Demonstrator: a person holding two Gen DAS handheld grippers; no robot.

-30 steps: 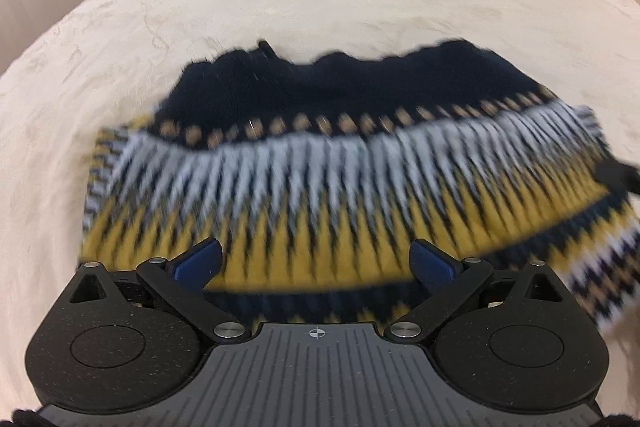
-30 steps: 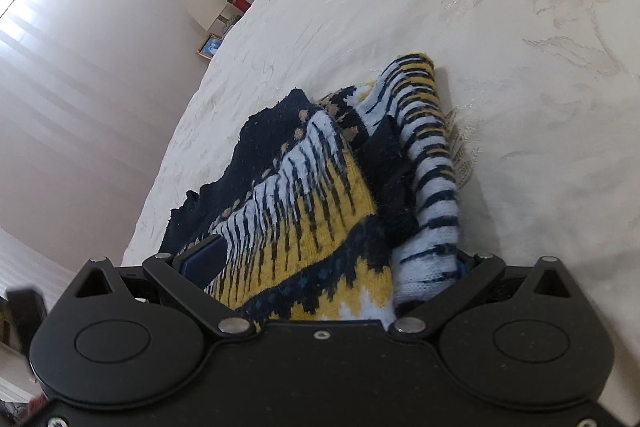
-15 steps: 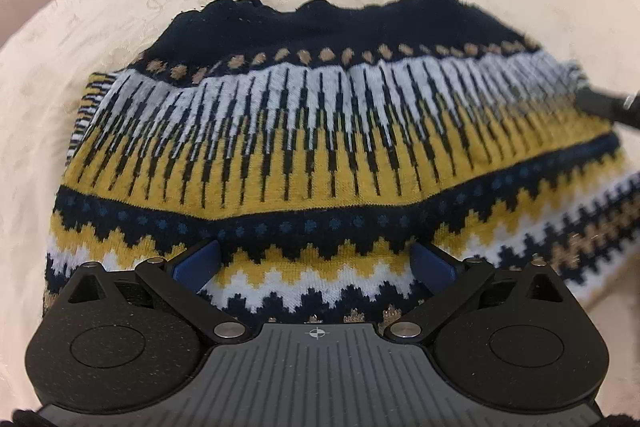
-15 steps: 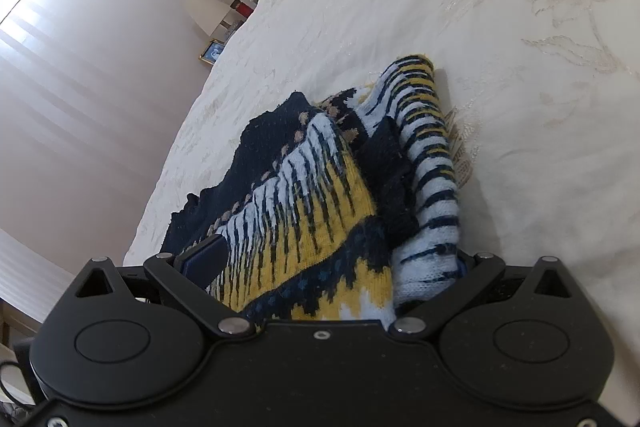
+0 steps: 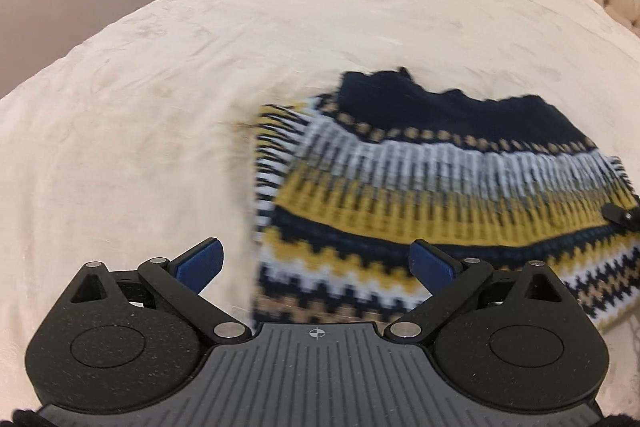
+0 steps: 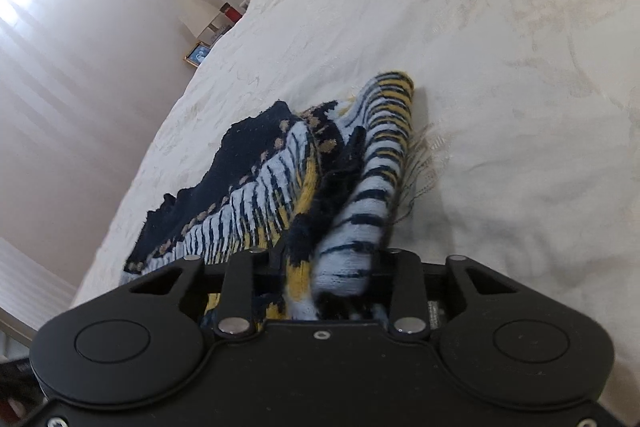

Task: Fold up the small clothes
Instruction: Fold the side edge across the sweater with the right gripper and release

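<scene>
Our right tongs (image 6: pixel 320 267) have just been closing on the sweater's (image 5: pixel 440 195) bunched edge, seemingly pinching it. Our left tongs (image 5: pixel 316 263) stand wide, empty, the sweater lying across the bed (image 5: pixel 160 107) ahead and rightward.

A black left gripper with blue pads (image 5: pixel 316 263) hovers, jaws wide apart and empty, above a cream quilted bed (image 5: pixel 160 115); a navy, yellow and white patterned knit sweater (image 5: pixel 440 187) lies right.
</scene>
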